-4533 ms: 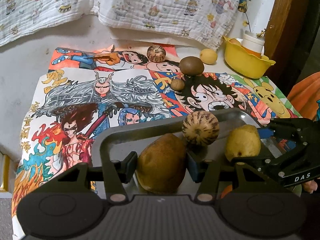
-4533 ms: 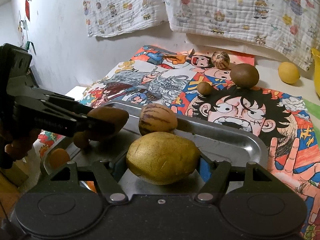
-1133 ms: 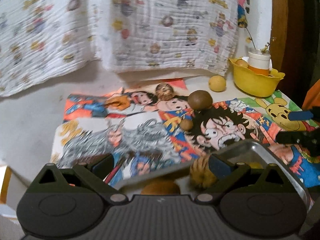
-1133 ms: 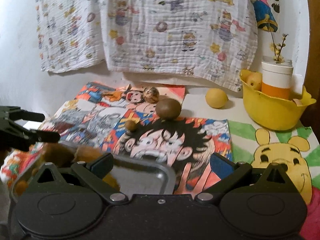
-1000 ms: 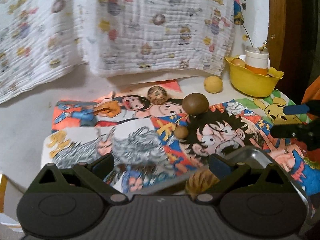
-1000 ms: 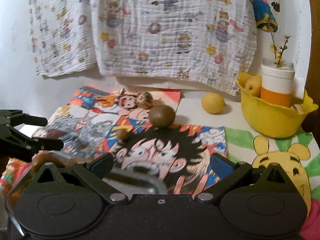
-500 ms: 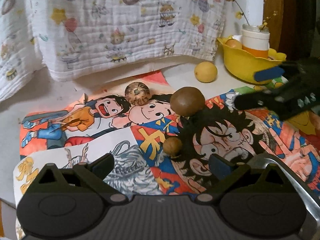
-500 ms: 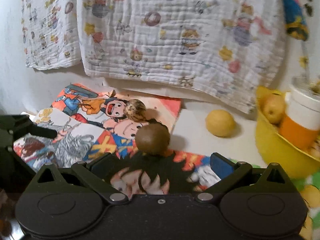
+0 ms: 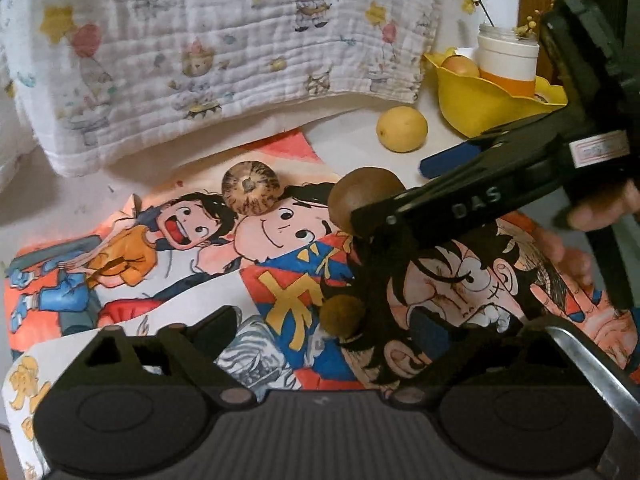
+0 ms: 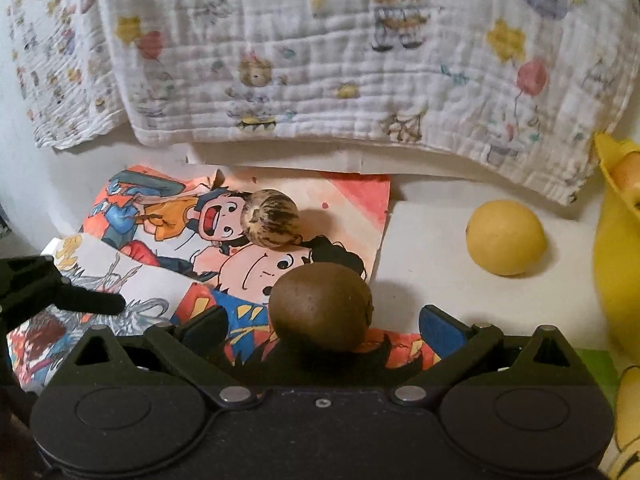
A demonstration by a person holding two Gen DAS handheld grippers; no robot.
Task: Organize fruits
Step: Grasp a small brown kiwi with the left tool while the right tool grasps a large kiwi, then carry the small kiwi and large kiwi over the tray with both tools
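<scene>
**Two claws spread over loose fruit**

Two claws stand released, their jaws having just been closing a little. The right gripper has a large round brown fruit between its spread fingers, the pads clear of it on both sides. Beyond that fruit lies a striped, mottled round fruit on a bright cartoon-printed paper mat. Off to the gripper's right, on the white tabletop, sits a round yellow citrus fruit, and further right the edge of a yellow plastic bowl.

The left gripper has a small round brown fruit between its open fingers, untouched. Ahead and to its right the other gripper reaches across, partly covering the large brown fruit. At its near right shows the rim of a metal tray. Farther off hangs a white printed muslin cloth; in the bowl stands a white and orange cup.
</scene>
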